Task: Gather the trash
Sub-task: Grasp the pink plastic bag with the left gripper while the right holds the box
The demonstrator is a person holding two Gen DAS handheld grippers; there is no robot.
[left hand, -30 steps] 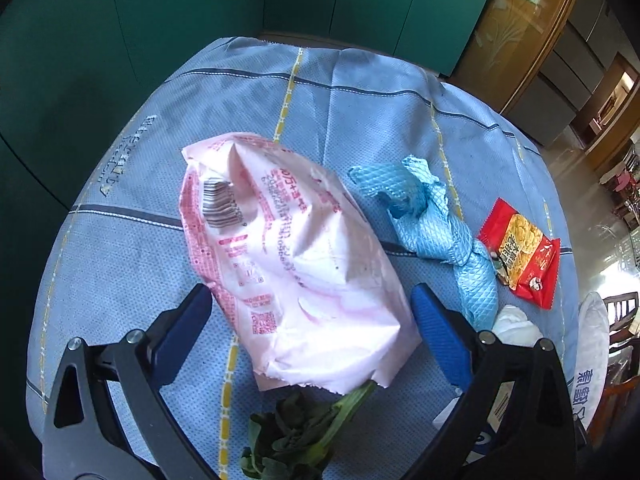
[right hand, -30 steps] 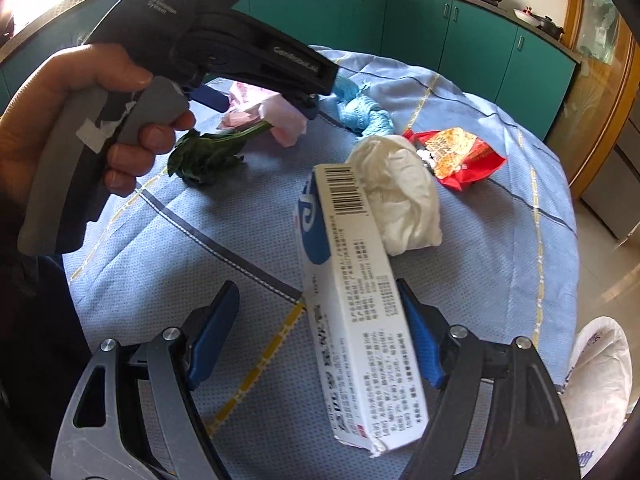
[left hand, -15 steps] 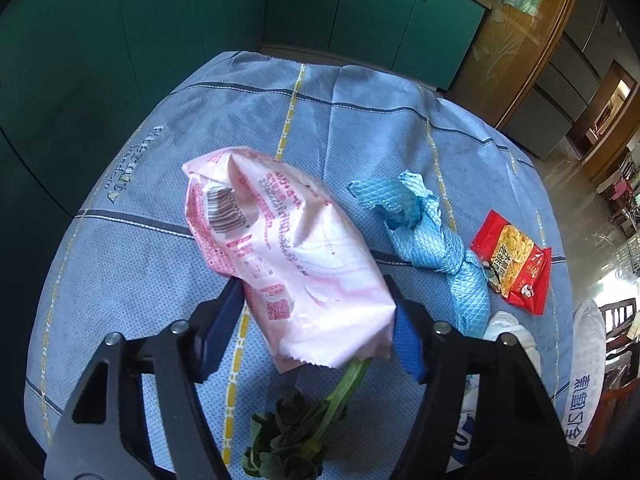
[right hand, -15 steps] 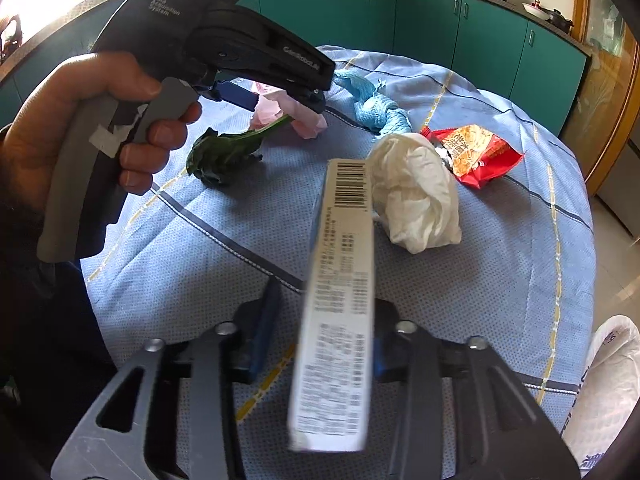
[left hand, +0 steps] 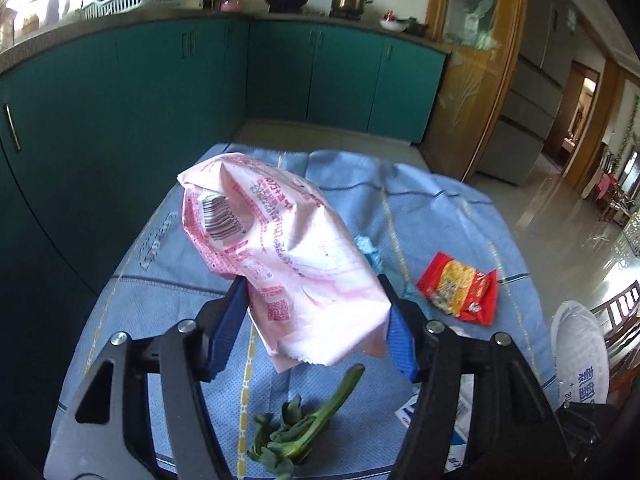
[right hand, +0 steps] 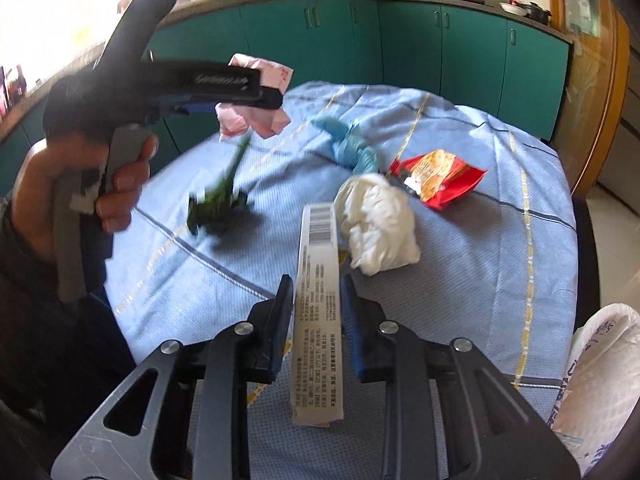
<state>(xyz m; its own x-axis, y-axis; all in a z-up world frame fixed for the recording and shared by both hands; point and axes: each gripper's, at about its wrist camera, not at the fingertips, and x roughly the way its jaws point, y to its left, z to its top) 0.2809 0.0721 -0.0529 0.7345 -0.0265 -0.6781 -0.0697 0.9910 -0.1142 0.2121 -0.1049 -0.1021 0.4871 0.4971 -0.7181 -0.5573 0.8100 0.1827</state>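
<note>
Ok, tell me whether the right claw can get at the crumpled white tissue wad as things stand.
Probably not yet. The right claw is shut on the long white cardboard box, so its jaws are taken, though the crumpled white tissue wad lies uncovered just ahead of it.

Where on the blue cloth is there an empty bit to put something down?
Bare cloth lies right of the white wad, below the red packet. Another bare patch sits near the left edge, in front of the green stalk. The middle is crowded: stalk, wad, blue net and packet lie close together.
</note>
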